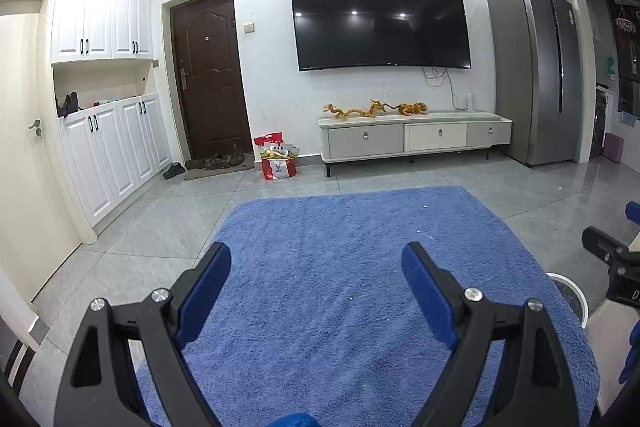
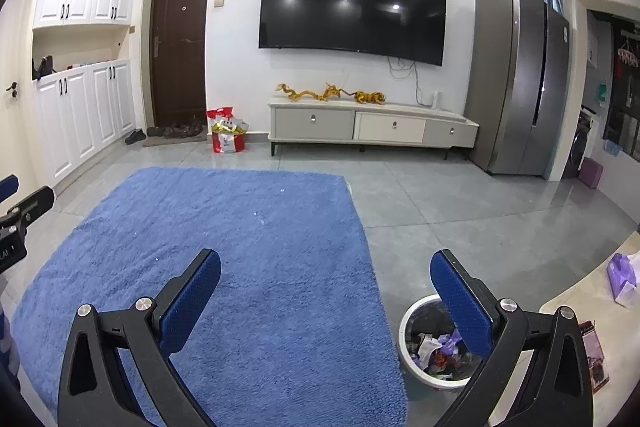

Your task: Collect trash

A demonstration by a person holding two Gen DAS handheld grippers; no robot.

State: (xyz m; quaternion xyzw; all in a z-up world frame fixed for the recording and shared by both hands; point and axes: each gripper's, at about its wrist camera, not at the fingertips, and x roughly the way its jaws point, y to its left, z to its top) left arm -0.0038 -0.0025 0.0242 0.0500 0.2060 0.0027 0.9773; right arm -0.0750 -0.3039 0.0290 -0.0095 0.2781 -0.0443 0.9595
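My left gripper is open above the blue rug, with nothing between its blue pads. My right gripper is also open and empty, over the rug's right part. A white trash bin stands on the grey tiles just off the rug's right edge, partly behind my right finger. Crumpled wrappers and purple scraps lie inside it. The bin's rim also shows at the right edge of the left wrist view. A few tiny white specks dot the rug.
A low TV cabinet and a grey fridge stand against the far wall. A red bag and shoes sit by the brown door. White cupboards line the left. A beige tabletop with a purple tissue pack is at the right.
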